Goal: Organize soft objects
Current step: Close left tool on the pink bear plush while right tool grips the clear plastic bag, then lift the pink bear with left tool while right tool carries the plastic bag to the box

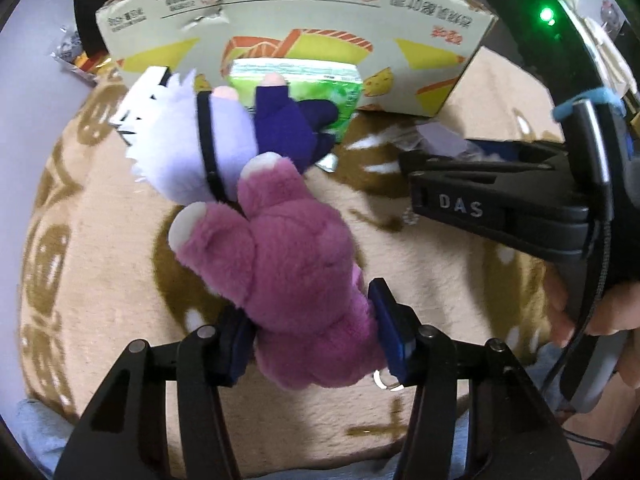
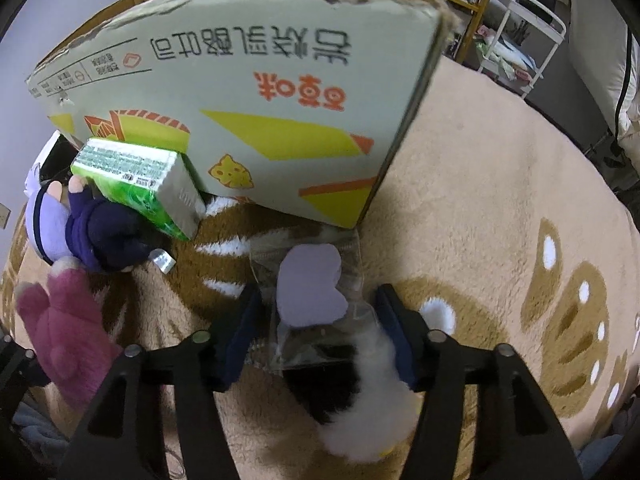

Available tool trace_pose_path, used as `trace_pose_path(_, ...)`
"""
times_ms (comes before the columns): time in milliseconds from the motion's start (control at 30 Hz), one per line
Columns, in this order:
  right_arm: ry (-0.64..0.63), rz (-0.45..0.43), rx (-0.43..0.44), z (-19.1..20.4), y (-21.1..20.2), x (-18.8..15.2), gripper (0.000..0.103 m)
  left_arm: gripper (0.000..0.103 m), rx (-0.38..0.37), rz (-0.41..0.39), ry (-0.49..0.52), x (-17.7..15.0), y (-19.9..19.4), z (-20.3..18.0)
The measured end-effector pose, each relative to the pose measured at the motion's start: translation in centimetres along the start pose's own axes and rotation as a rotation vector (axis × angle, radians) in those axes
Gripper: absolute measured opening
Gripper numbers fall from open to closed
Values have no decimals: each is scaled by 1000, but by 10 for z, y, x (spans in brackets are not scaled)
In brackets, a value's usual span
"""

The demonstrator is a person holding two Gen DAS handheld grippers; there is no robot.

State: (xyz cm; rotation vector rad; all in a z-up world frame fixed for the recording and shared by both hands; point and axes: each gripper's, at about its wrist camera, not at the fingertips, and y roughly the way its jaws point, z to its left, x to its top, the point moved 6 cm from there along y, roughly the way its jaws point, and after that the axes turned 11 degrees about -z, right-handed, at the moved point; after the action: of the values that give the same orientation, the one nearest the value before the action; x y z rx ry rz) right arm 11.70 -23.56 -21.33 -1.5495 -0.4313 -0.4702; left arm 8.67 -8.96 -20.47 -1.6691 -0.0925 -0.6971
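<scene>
A fuzzy pink plush [image 1: 296,280] is clamped between the left gripper's [image 1: 316,332] blue pads above a fleecy tan blanket [image 1: 100,280]. A black-and-white furry toy [image 2: 360,392] with a crinkled clear bag [image 2: 316,308] is pinched by the right gripper [image 2: 320,336]. A white-haired doll [image 1: 192,140] is seen leaning against a green tissue pack [image 1: 308,84] before a printed cardboard box [image 1: 296,20].

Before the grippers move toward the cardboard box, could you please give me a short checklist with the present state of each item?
1. Left gripper clamped on the pink plush toy: ok.
2. Right gripper closed on the clear plastic bag and black-and-white plush: cannot tell; both lie between the fingers.
3. Pink plush clear of the white-haired doll: not ok, they touch.
4. Cardboard box opening reachable: cannot tell; only the printed side shows.
5. Green tissue pack out of the way: not ok, it leans against the box.
</scene>
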Motion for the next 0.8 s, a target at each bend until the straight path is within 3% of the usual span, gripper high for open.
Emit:
trace_pose_path(100, -24, -23, -16, 3, 0, 5, 80, 53, 26, 0, 23, 0, -2, 0)
trace_pose_path(233, -44, -31, 2, 9, 2, 9, 81, 53, 32, -2, 33, 1, -4, -1)
trace_pose_path(300, -56, -24, -2, 10, 3, 10, 75, 53, 32, -1, 31, -4, -1, -12)
trace_pose_path(367, -70, -10, -16, 8, 6, 9, 59, 53, 31, 1, 29, -5, 1, -15)
trace_pose_path(533, -65, 5, -14, 2, 9, 12, 50, 53, 43, 9, 52, -4, -1, -19)
trace_pose_path(800, -31, 19, 5, -6, 4, 15, 49, 52, 74, 0, 53, -5, -13, -10)
